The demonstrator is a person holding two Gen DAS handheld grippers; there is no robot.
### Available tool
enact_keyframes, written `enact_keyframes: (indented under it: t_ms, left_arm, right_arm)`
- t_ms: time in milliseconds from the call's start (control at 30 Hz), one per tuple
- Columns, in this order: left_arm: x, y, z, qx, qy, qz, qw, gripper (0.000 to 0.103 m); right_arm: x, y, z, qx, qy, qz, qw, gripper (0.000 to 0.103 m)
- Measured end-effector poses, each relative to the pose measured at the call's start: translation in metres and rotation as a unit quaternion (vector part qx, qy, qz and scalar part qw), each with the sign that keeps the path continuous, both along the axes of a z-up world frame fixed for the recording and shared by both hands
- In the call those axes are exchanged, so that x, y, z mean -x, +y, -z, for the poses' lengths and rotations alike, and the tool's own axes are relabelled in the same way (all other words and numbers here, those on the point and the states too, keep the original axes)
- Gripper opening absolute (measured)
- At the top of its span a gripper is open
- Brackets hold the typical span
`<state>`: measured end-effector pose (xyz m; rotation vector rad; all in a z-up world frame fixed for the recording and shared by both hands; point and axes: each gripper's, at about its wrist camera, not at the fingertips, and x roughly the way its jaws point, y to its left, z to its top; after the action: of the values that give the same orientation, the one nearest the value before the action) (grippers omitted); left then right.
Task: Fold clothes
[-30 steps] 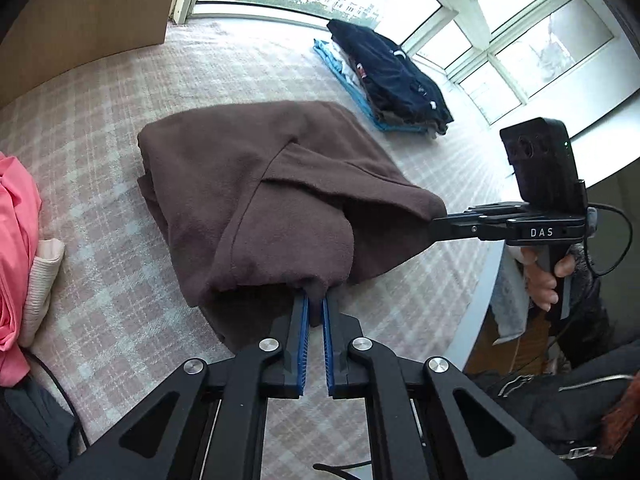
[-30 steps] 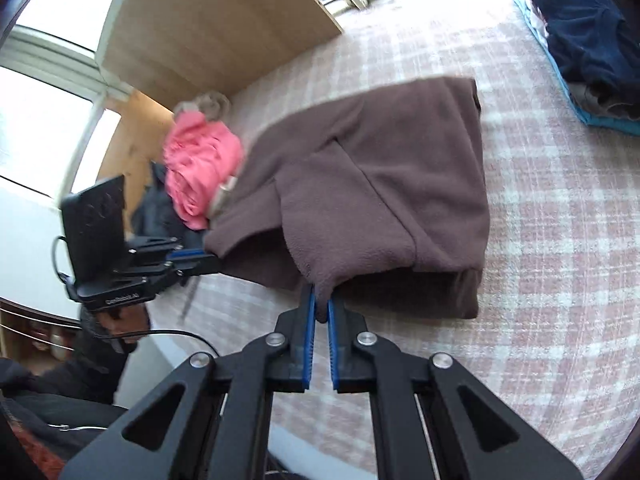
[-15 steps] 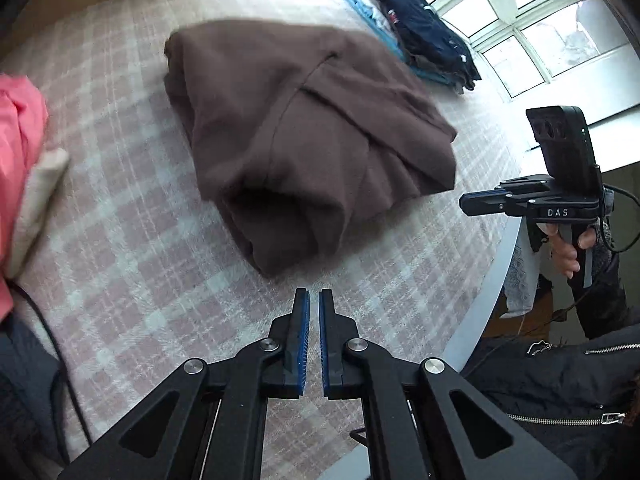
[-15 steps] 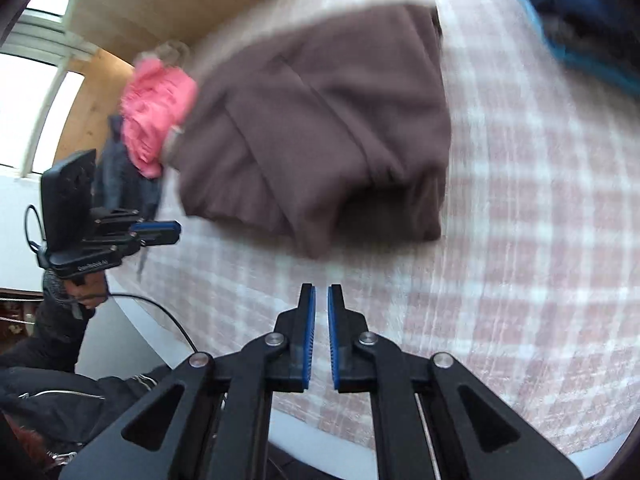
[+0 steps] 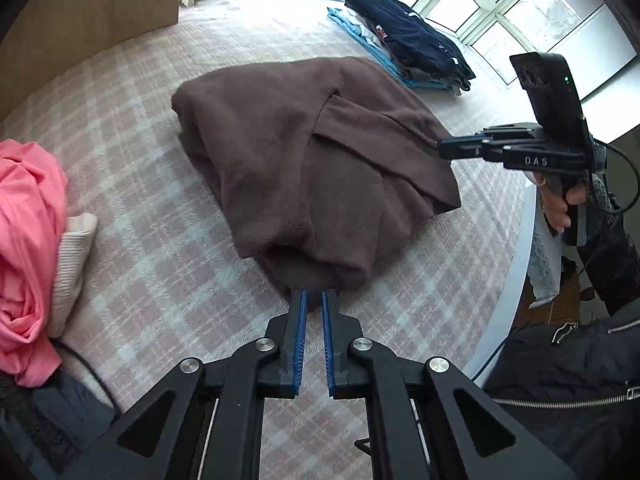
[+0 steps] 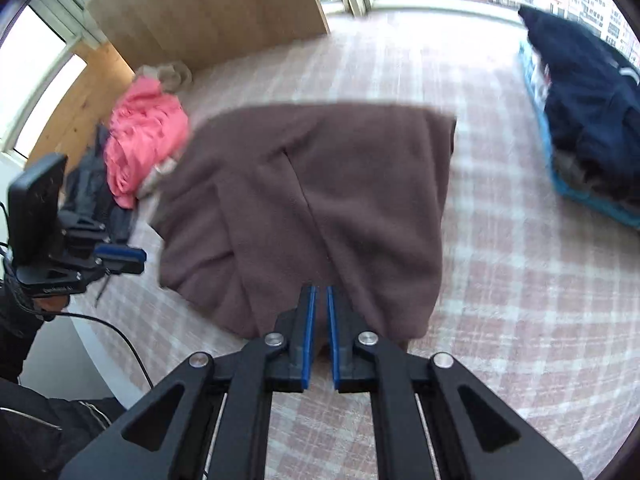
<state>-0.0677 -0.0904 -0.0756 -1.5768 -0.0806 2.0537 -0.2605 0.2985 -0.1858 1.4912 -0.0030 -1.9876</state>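
Note:
A brown fleece garment (image 5: pixel 280 152) (image 6: pixel 340 184) lies folded in a thick bundle on the pink plaid bedcover (image 5: pixel 140 240). My left gripper (image 5: pixel 313 294) (image 6: pixel 120 256) has its tips at the bundle's near edge. Its jaws are almost together and just opening, with no cloth seen between the blue pads. My right gripper (image 6: pixel 320 290) (image 5: pixel 440 148) is shut, and its tips rest over the garment's other edge. The right wrist view is blurred, so I cannot tell whether cloth is pinched there.
A stack of folded dark and blue clothes (image 5: pixel 404 40) (image 6: pixel 588 112) sits by the windows. Crumpled pink clothes (image 5: pixel 28 220) (image 6: pixel 144 136) and a dark garment lie near the wooden panel (image 5: pixel 80 20). The bed's edge (image 5: pixel 516 280) runs close beside the person's hand (image 5: pixel 560 200). A cable (image 5: pixel 92 376) trails there.
A second ago both grippers held the garment's near edge. They let go and drew back, and the bundle settled. Both have since come forward to its edges again.

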Motion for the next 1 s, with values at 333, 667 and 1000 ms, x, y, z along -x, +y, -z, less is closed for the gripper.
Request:
enact_keyframes:
  t_ms: [333, 667, 1000]
  left_arm:
    - [0.004, 0.028, 0.019, 0.037, 0.031, 0.039, 0.9981, 0.007]
    - [-0.017, 0.028, -0.002, -0.001, 0.037, 0.088, 0.9955, 0.013]
    - [0.041, -0.023, -0.007, 0.001, 0.100, -0.042, 0.9941, 0.012]
  right_arm:
    - [-0.025, -0.097, 0.005, 0.010, -0.019, -0.104, 0.994, 0.010]
    - [-0.027, -0.124, 0.000, 0.039, -0.042, -0.140, 0.989, 0.010]
    - [-0.019, -0.130, 0.028, 0.039, -0.093, -0.121, 0.988, 0.010]
